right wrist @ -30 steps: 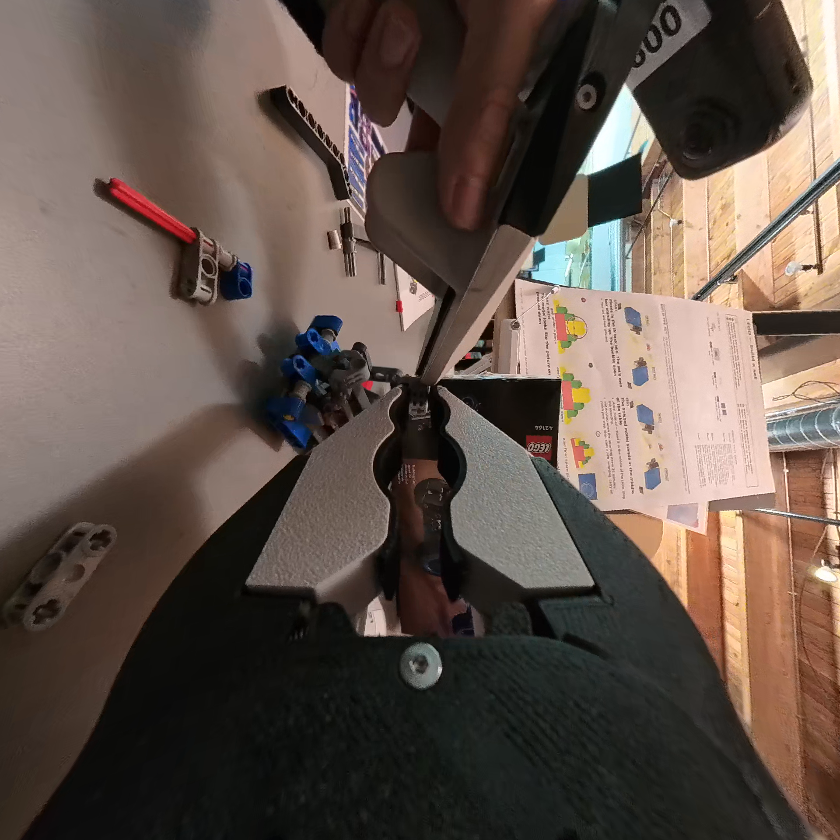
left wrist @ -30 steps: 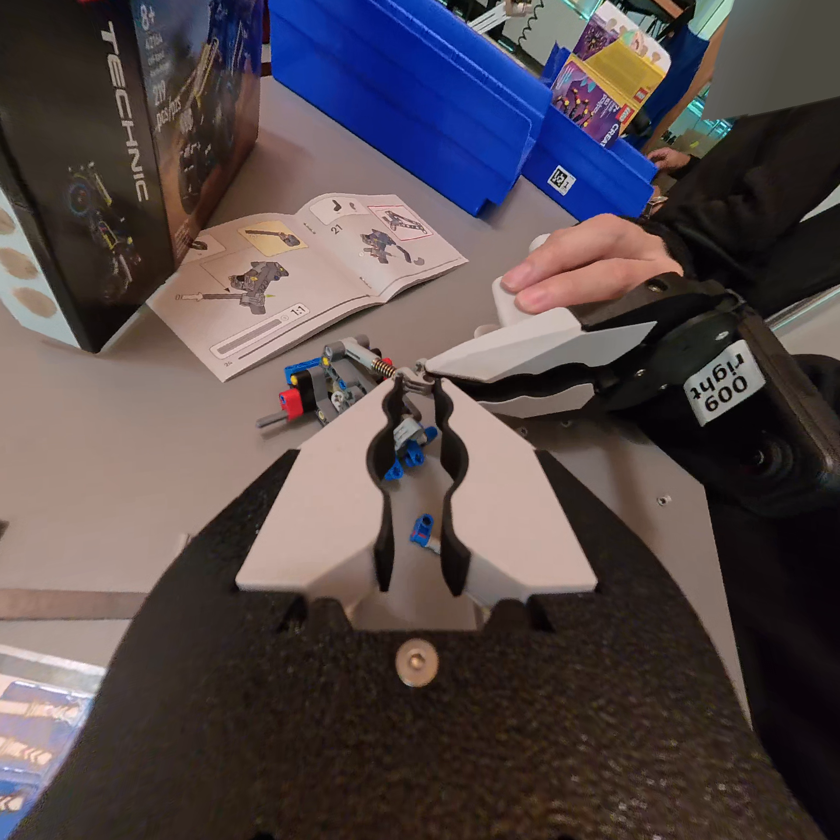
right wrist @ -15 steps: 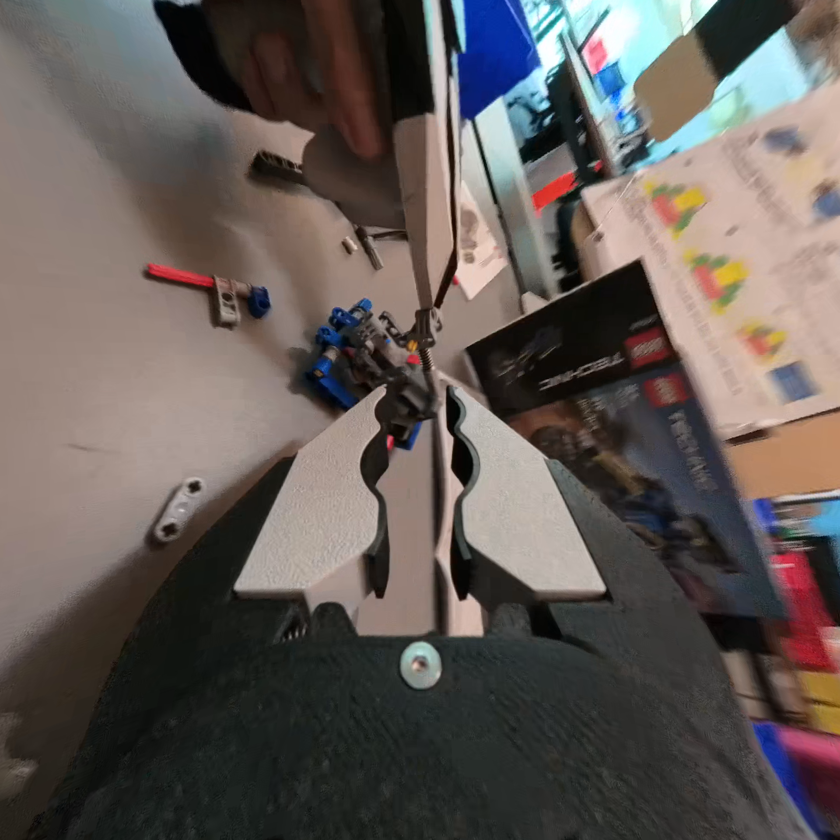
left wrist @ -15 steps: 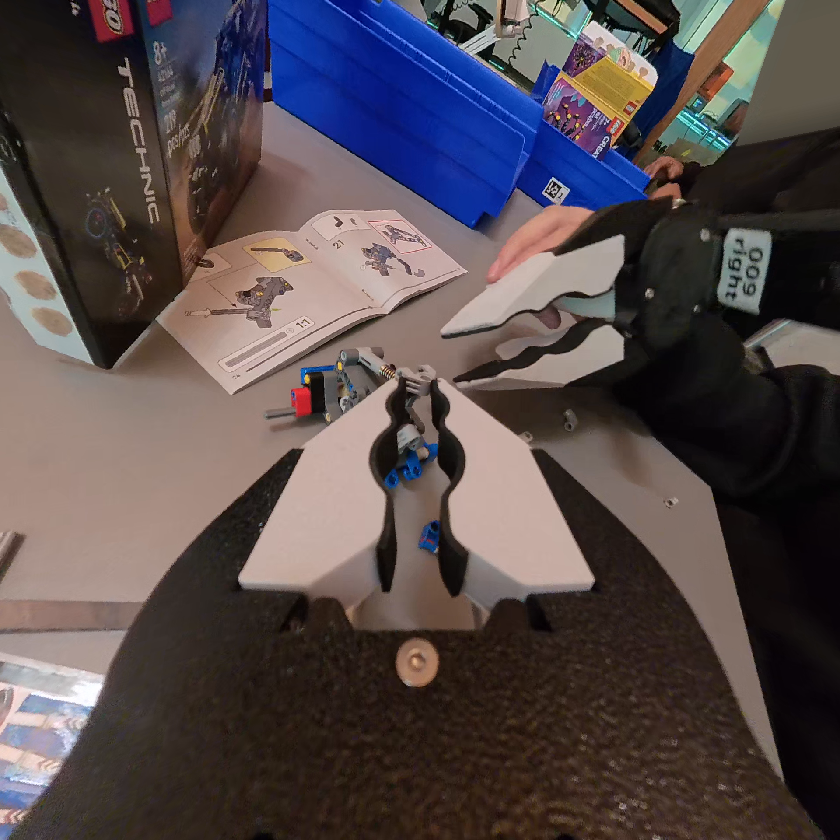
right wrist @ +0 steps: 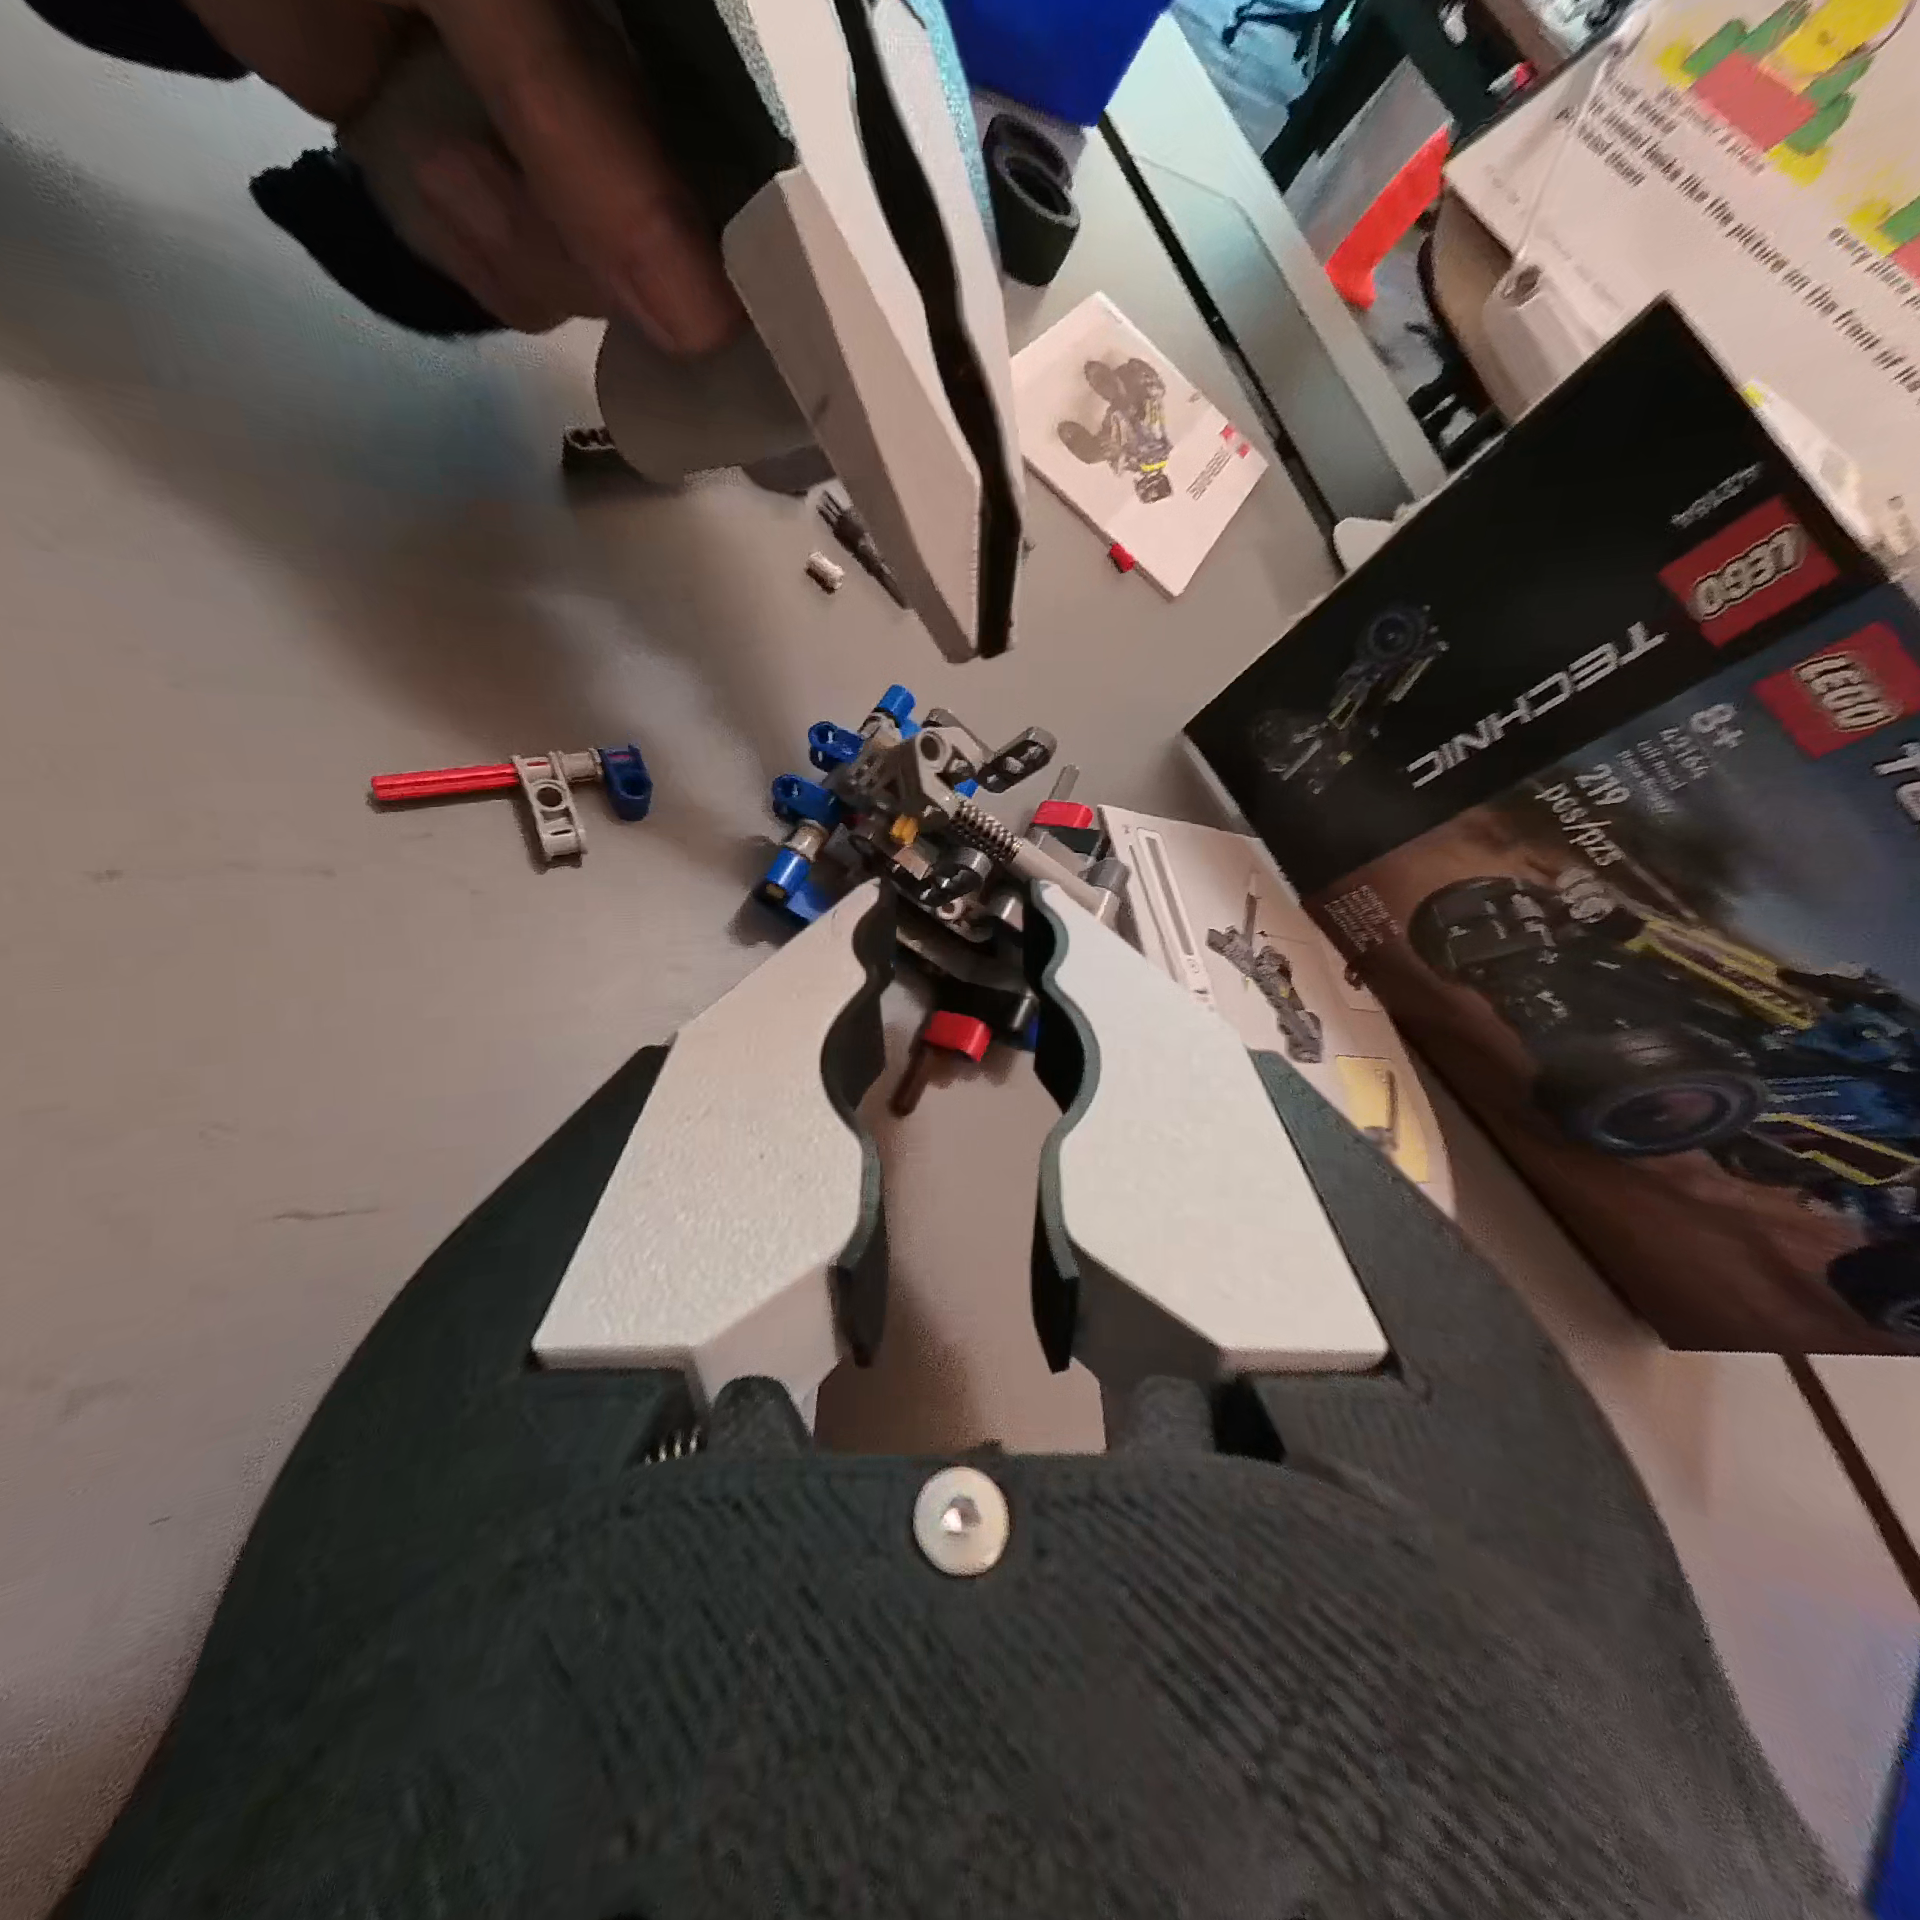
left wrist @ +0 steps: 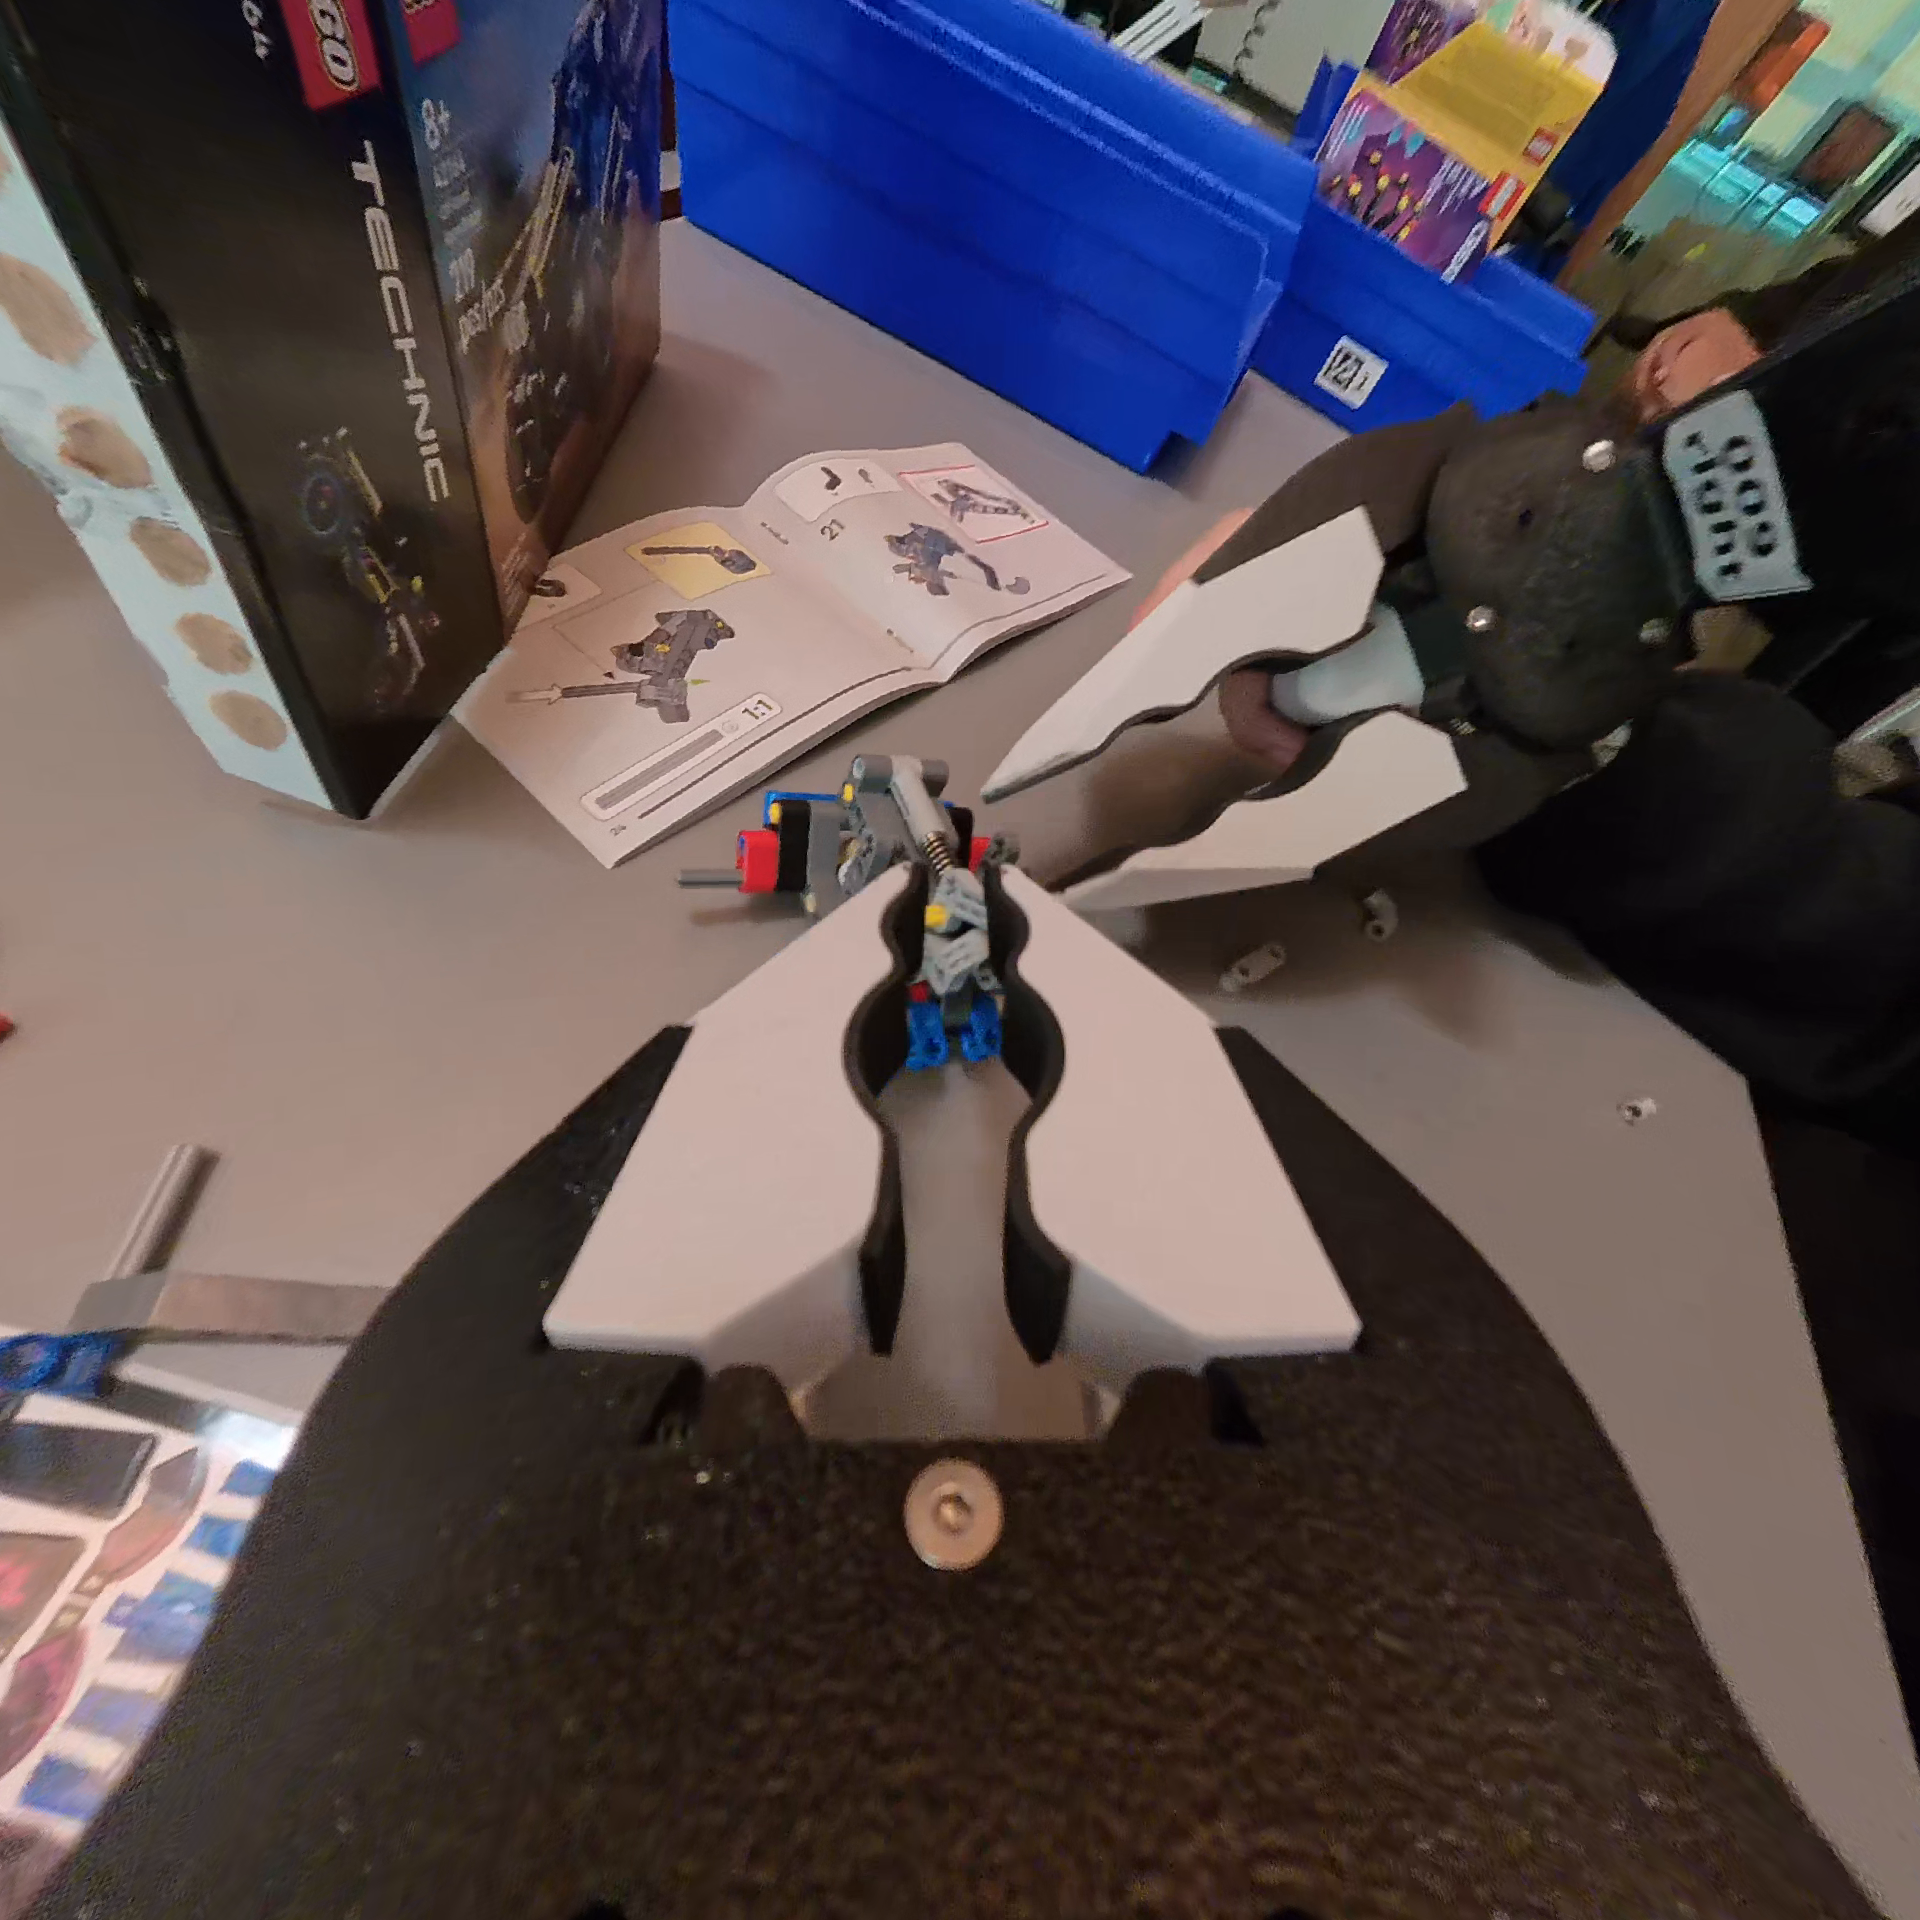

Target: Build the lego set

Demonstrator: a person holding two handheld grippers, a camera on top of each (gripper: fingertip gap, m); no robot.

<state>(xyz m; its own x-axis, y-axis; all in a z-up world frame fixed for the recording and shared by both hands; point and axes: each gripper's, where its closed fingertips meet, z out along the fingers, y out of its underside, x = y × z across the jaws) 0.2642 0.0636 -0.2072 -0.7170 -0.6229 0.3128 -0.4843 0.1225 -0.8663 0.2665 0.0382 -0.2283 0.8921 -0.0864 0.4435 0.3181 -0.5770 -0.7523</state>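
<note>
Left wrist view: small brick assembly (left wrist: pixel 831 842) lies on the grey table (left wrist: pixel 312 987) just off the near edge of the open booklet (left wrist: pixel 790 603), resting on its side.

- Left gripper (left wrist: pixel 954 894) hangs above the assembly end that points away from the booklet. Fingers are only a narrow slit apart with nothing in them. The right wrist view shows its tip clear of the bricks, so it looks parked.
- Right gripper (left wrist: pixel 1039 842) comes in low from the side away from the booklet. Jaws are well apart and straddle the assembly's end, with no pad visibly pressing on it, so no grip. My read is that the low flat angle lines up with how the piece lies.
- Booklet is spread face up beside the work, presumably for reading. Dark box (left wrist: pixel 343 364) stands upright at its far-left corner.
- Red axle piece (right wrist: pixel 499 784) lies beyond the assembly from the booklet, well apart.
</note>
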